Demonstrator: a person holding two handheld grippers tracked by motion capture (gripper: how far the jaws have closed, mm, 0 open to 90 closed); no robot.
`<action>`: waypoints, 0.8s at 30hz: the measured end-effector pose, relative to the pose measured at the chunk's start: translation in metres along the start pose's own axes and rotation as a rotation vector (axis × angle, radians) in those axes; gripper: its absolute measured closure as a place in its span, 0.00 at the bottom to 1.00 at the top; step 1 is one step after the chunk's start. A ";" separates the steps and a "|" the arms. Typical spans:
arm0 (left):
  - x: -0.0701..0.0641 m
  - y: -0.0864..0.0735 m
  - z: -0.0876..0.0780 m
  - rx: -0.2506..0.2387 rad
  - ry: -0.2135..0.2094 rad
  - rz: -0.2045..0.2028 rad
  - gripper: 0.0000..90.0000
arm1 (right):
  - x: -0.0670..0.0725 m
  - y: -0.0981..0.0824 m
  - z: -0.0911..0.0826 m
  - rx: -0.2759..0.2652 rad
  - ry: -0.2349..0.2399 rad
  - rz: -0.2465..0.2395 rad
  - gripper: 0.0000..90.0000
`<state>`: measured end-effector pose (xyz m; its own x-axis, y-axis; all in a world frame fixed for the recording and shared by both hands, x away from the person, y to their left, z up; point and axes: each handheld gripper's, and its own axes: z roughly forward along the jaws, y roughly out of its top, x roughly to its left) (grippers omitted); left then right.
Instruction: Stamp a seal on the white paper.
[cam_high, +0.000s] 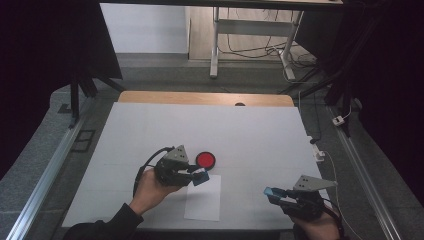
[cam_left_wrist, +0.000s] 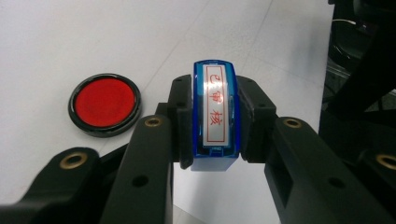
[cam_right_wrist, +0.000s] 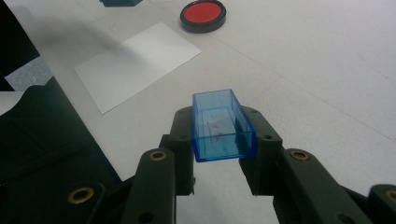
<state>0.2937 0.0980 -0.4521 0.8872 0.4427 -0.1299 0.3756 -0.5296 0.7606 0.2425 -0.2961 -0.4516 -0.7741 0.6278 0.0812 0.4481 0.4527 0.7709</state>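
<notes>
The blue stamp is showing a white label with three red Chinese characters running top to bottom, looking like 已审核. The blue cap is carrying faint red marks, too blurry to read.

Ink pad lies on the table; paper sheet just before it (nearer the person).

— What do I have around the desk from up here?

— I see its white top with a wooden edge at the far side. Beyond that edge lies grey floor, then a second table's white metal legs with loose cables beside them.

— And the sides?

— Metal rails run along the floor left and right of the desk. Black curtains hang past both, and it is dim there.
</notes>
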 end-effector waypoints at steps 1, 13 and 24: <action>-0.001 -0.001 0.000 0.002 0.000 0.004 0.78 | 0.000 0.000 0.000 0.000 0.000 0.000 0.76; -0.009 -0.009 0.013 0.027 0.008 0.026 0.78 | 0.000 0.000 0.000 0.004 -0.001 -0.002 0.76; -0.008 -0.019 0.033 0.072 0.014 0.037 0.78 | 0.000 0.000 0.000 0.006 0.006 -0.005 0.76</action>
<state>0.2888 0.0806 -0.4861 0.8971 0.4319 -0.0928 0.3611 -0.5960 0.7172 0.2427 -0.2962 -0.4515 -0.7792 0.6214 0.0814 0.4468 0.4597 0.7675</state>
